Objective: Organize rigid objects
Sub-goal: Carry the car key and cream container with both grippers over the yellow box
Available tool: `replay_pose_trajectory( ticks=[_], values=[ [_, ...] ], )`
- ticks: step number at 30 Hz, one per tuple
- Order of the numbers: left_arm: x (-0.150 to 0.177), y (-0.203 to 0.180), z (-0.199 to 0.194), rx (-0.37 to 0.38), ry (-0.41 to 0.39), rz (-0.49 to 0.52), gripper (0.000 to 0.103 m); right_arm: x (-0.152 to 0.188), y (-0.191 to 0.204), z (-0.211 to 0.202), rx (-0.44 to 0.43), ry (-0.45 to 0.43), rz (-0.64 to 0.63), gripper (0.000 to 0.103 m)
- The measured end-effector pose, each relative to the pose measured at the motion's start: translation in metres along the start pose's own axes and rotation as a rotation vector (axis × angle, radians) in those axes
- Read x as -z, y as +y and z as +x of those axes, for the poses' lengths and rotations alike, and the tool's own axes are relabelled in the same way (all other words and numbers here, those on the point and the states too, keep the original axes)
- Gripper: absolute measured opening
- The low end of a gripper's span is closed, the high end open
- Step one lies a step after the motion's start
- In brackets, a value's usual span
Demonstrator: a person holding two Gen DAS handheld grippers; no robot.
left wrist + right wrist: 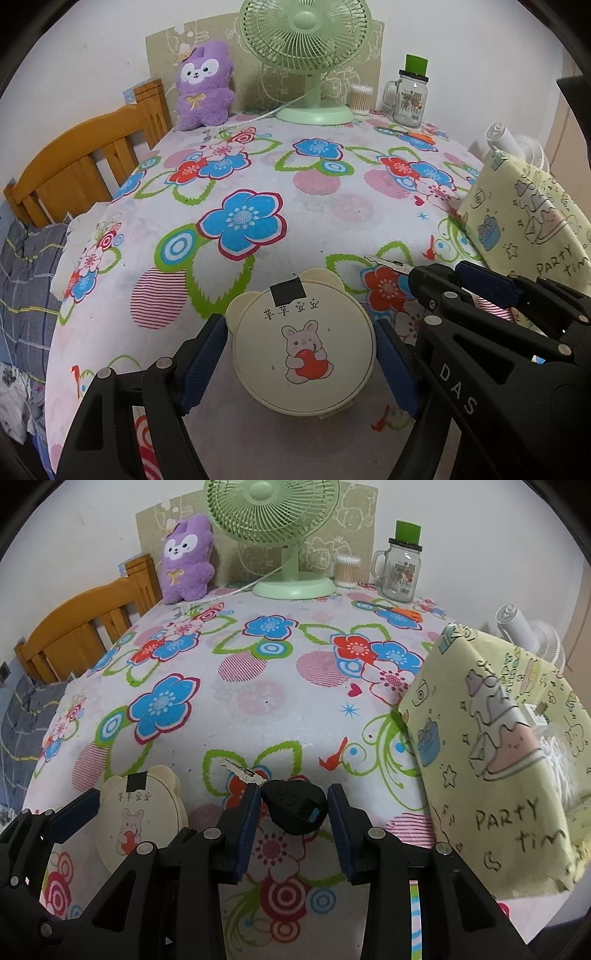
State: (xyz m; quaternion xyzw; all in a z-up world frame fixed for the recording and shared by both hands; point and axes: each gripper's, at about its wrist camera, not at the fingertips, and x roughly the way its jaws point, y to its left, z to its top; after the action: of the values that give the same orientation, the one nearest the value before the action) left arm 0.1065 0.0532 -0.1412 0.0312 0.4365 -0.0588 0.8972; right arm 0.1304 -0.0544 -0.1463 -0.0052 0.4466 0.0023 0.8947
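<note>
A round cream case (301,354) with bear ears and a bunny picture sits between the blue pads of my left gripper (299,325), which is shut on its sides just above the flowered tablecloth (258,177). My right gripper (293,790) is shut on the black plastic head of a key (295,808), whose metal blade (240,771) sticks out to the upper left. In the left wrist view the right gripper (443,273) stands close on the right, with the key blade (388,263) showing. The case (140,819) shows at lower left in the right wrist view.
A pale yellow "PARTY time" wrapped box (491,738) stands at the right. Along the back wall are a purple plush (203,85), a green fan (310,55), a cotton swab tub (361,98), a glass jar mug (408,98) and orange scissors (399,612). A wooden bed frame (81,158) borders the left.
</note>
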Motion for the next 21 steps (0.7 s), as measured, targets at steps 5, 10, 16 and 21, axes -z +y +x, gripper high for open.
replay_pose_trajectory(
  ticks=[5,10,16,21],
  values=[
    [0.003,-0.003,-0.012,0.004,-0.02,0.001,0.081,0.004,-0.002,-0.014,-0.002,-0.02,0.004,0.04],
    [0.007,-0.007,-0.025,0.009,-0.039,0.005,0.081,0.009,-0.006,-0.029,-0.001,-0.04,0.013,0.04],
    [0.011,-0.012,-0.042,0.008,-0.066,0.006,0.081,0.014,-0.008,-0.047,-0.003,-0.067,0.016,0.04],
    [0.014,-0.014,-0.054,0.006,-0.082,0.001,0.081,0.018,-0.009,-0.059,-0.008,-0.083,0.012,0.04]
  ],
)
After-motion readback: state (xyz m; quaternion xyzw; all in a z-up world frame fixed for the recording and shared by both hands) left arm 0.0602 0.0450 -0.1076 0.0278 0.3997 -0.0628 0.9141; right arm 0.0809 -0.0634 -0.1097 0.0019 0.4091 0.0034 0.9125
